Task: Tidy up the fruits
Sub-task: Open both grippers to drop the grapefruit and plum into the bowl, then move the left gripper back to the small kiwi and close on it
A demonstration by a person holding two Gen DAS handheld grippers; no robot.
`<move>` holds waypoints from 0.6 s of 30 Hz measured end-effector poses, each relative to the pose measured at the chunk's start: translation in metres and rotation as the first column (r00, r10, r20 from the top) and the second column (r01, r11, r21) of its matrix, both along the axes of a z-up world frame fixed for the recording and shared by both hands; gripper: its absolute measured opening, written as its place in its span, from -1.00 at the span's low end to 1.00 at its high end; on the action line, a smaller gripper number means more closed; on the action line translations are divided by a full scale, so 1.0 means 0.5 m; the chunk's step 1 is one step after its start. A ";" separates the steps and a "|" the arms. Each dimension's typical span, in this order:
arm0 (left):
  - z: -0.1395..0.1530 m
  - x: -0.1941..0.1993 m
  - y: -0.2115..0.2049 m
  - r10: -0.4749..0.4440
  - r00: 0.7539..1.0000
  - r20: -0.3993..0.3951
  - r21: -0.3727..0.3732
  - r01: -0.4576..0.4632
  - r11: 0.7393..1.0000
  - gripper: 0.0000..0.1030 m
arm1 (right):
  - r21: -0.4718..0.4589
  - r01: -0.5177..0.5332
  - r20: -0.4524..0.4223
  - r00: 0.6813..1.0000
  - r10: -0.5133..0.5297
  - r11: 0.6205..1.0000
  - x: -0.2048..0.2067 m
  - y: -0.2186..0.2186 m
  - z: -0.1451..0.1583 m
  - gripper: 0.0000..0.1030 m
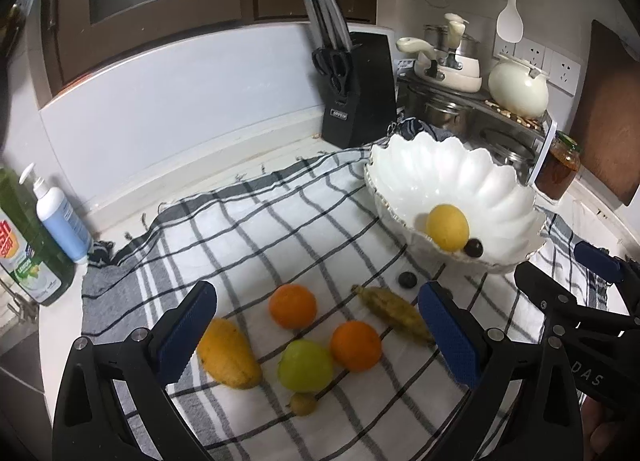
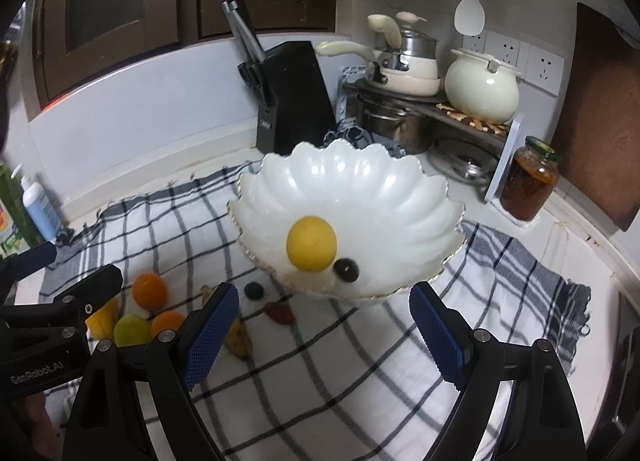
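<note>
Two handheld grippers hover over a checked cloth [image 1: 280, 221] on a kitchen counter, the left gripper [image 1: 316, 335] and right gripper [image 2: 324, 335] both spread wide and holding nothing. A white scalloped bowl [image 2: 360, 181] holds a yellow fruit [image 2: 312, 243] and a small dark fruit [image 2: 346, 270]. On the cloth beside the bowl lie two oranges [image 1: 293, 306], a green apple [image 1: 306, 366], a mango [image 1: 228, 355], a banana [image 1: 394, 313] and a kiwi [image 1: 304, 404].

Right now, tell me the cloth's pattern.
The cloth is white with a dark grey-black check, striped along its edges; the left wrist view shows it best.
</note>
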State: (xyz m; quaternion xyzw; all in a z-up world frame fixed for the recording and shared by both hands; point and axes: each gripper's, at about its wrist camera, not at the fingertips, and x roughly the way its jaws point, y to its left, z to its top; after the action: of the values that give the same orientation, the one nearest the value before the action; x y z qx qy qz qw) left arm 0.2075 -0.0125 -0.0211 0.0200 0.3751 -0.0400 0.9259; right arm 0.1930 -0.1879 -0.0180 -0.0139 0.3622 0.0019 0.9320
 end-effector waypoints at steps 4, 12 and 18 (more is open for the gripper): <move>-0.016 -0.014 0.019 0.015 1.000 -0.012 0.000 -0.015 1.000 0.99 | 0.000 -0.025 -0.015 1.000 0.025 1.000 -0.011 0.020 -0.015 0.71; -0.052 -0.043 0.043 0.024 0.999 -0.025 0.005 -0.024 1.000 0.97 | 0.007 -0.063 -0.036 0.997 0.063 0.998 -0.035 0.049 -0.045 0.71; -0.091 -0.061 0.053 0.020 0.999 -0.049 0.012 -0.019 1.000 0.92 | 0.002 -0.078 -0.063 0.995 0.078 0.997 -0.046 0.064 -0.076 0.71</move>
State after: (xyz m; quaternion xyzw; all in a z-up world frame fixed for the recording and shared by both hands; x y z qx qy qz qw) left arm 0.1770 0.0138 -0.0665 0.0207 0.3980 -0.0291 0.9167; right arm 0.1698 -0.1561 -0.0557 -0.0283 0.3907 0.0385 0.9193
